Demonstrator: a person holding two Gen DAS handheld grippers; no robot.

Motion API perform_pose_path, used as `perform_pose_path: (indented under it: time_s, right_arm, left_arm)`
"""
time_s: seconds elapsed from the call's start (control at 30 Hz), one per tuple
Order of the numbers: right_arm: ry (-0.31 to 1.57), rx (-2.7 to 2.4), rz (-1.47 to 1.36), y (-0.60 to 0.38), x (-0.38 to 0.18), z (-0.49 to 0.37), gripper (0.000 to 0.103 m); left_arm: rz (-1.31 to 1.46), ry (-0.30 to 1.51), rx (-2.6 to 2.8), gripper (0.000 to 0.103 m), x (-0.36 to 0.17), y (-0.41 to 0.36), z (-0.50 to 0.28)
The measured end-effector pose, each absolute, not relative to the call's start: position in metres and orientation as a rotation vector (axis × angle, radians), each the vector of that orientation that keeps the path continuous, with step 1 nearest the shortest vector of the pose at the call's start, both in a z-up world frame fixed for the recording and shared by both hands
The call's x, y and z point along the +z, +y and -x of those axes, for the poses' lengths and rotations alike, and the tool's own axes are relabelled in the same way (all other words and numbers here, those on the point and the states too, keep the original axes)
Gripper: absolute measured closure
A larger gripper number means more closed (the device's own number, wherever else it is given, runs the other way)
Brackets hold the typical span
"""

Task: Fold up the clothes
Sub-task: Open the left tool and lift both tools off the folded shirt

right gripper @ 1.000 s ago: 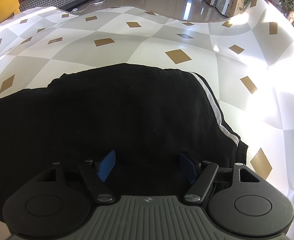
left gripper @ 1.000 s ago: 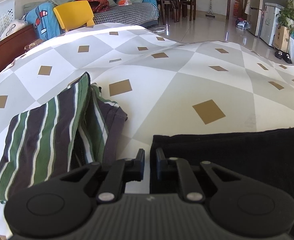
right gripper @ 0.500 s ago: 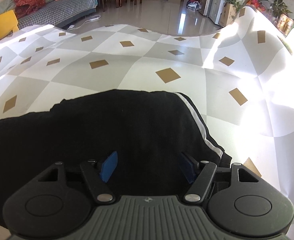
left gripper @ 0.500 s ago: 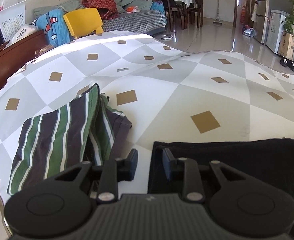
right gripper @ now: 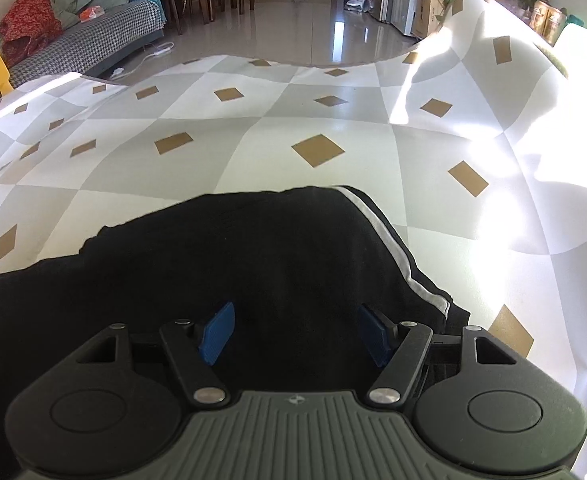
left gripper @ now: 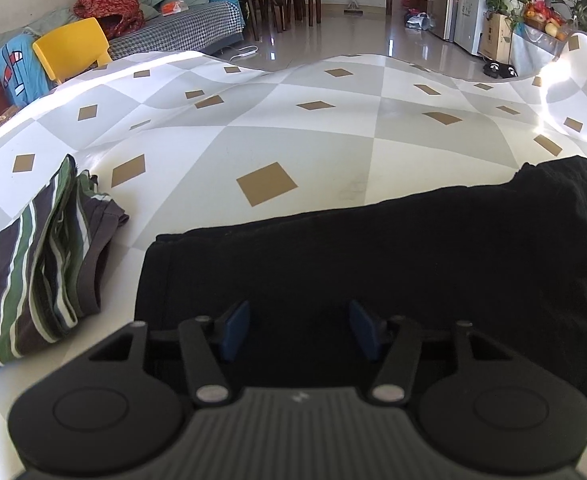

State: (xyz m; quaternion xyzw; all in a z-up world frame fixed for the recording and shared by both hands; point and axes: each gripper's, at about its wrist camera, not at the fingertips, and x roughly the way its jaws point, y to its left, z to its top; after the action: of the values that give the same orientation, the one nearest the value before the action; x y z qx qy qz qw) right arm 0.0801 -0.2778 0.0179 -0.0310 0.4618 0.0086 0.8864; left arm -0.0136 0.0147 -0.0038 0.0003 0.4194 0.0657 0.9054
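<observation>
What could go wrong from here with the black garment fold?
1. Left tongs have just been opening over the black garment, nothing gripped; a shallow regrasp could catch only the top layer.
2. The striped garment lies close beside its edge and may get snagged.
3. Right tongs open; white-striped hem is loose.

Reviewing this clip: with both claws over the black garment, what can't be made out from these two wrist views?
- Black garment: near edge hidden under the left claw body in the left view, and under the right claw body in the right view.
- Garment type: too dark to tell.
- Striped garment: cut off by the left view's edge.
</observation>
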Motion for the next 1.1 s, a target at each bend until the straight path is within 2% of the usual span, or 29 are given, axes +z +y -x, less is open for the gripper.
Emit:
perform_pose_path:
  time_s: [0.13, 0.67, 0.9, 1.1]
  right_arm:
    - [0.995, -0.011, 0.041, -0.282, 0.005, -0.079, 0.036]
    - [1.009, -0.079, 0.0, -0.302, 0.007, -0.073, 0.034]
    - [1.022, -0.102, 0.024, -0.304, 0.009, -0.068, 0.034]
    - [1.029, -0.08, 0.038, -0.295, 0.018, -0.061, 0.035]
  left_arm:
    - [0.013, 0.875, 0.15, 0.036, -0.008, 0.015, 0.011]
    - [0.027, 0.862, 0.096, 0.025, -0.013, 0.008, -0.008]
    - [0.021, 0.867, 0.08, 0.015, -0.015, 0.007, -0.007]
    - [0.009, 0.897, 0.087, 0.014, -0.011, 0.009, 0.002]
